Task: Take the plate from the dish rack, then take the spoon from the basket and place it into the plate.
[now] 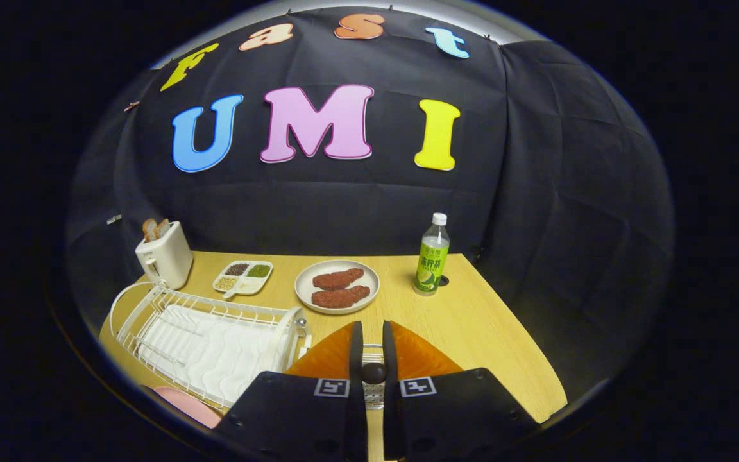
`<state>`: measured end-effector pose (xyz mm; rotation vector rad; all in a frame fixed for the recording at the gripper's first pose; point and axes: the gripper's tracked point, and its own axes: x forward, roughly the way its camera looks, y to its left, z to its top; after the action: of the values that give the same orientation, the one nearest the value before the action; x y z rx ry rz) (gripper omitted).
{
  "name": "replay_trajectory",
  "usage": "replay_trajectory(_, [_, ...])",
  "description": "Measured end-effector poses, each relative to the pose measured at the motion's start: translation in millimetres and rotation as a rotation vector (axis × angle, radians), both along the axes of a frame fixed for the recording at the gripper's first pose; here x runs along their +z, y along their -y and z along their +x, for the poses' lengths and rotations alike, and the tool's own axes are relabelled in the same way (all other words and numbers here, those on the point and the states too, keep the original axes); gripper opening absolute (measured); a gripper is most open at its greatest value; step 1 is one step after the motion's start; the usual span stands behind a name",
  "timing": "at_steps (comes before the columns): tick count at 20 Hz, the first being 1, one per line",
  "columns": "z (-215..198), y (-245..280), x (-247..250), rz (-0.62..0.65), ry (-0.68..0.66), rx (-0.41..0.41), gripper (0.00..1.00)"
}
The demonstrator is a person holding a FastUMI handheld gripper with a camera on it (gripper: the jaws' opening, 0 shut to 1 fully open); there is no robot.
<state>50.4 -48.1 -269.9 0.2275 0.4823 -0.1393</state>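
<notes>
Spoon handle clamped in tool, basket below, plate beyond — two brown patties, dish rack beside.

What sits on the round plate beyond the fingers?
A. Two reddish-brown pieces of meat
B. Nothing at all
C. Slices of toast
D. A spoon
A: the round plate beyond the fingers carries two reddish-brown pieces of meat; the toast stands in the toaster instead.

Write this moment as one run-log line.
claw: shut on dark knob | basket: under claw | pink plate: beside dish rack
</notes>
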Motion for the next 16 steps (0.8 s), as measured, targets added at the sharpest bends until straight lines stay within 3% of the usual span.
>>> replay_trajectory(4, [-22.0,-35.2,41.4,0.029,0.039,0.118,0.14])
replay_trajectory(10, [-72.6,-151.4,90.6,0.178,0.043,0.375,0.14])
replay_trajectory(16, [-115.8,-264.7,53.2,0.225,-0.021,0.598,0.14])
